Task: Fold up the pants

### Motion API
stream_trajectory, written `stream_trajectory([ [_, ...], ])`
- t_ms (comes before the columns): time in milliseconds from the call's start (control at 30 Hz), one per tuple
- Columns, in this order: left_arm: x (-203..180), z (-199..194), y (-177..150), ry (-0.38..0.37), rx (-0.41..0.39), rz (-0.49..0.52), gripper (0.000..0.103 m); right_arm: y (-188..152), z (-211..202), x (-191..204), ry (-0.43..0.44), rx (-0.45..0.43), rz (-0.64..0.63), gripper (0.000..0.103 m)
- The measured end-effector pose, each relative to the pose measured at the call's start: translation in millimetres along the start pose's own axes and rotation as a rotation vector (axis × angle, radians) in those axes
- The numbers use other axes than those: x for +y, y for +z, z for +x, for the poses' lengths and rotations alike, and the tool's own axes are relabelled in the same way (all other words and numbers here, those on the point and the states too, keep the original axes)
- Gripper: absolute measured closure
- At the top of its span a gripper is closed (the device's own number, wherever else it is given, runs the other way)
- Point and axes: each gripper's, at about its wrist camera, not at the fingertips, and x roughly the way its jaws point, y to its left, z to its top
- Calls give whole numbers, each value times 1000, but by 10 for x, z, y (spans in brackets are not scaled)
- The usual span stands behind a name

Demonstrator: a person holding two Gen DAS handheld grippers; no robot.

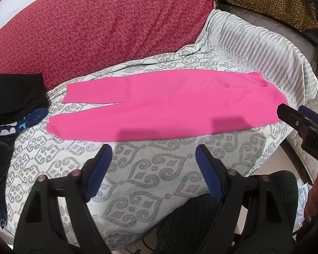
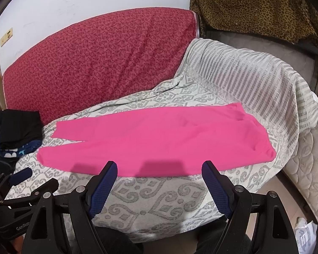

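Note:
Bright pink pants (image 1: 169, 105) lie flat on the grey-patterned cloth, legs pointing left, waistband at the right; they also show in the right wrist view (image 2: 154, 141). My left gripper (image 1: 153, 150) is open and empty, hovering just short of the pants' near edge. My right gripper (image 2: 160, 167) is open and empty, its tips at the near edge of the pants towards the waist end. The right gripper also shows in the left wrist view (image 1: 303, 124), beside the waistband. The left gripper shows at the lower left of the right wrist view (image 2: 21, 180).
A pile of folded dark clothes (image 1: 17, 101) sits left of the leg ends. A red patterned cushion (image 1: 99, 27) stands behind. A leopard-print fabric (image 2: 254, 4) lies at the back right. The cloth (image 2: 243, 69) drapes over the edge at the right onto a quilted mattress (image 2: 307, 158).

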Motion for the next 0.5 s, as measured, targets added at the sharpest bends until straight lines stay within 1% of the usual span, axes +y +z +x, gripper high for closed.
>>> stream_trajectory([
  [267,-4,5,1,2,-5,2,22,4,6,6,5,1,0,19],
  [500,6,1,5,-10,18,-10,22,0,-3,12,7,-4,-8,19],
])
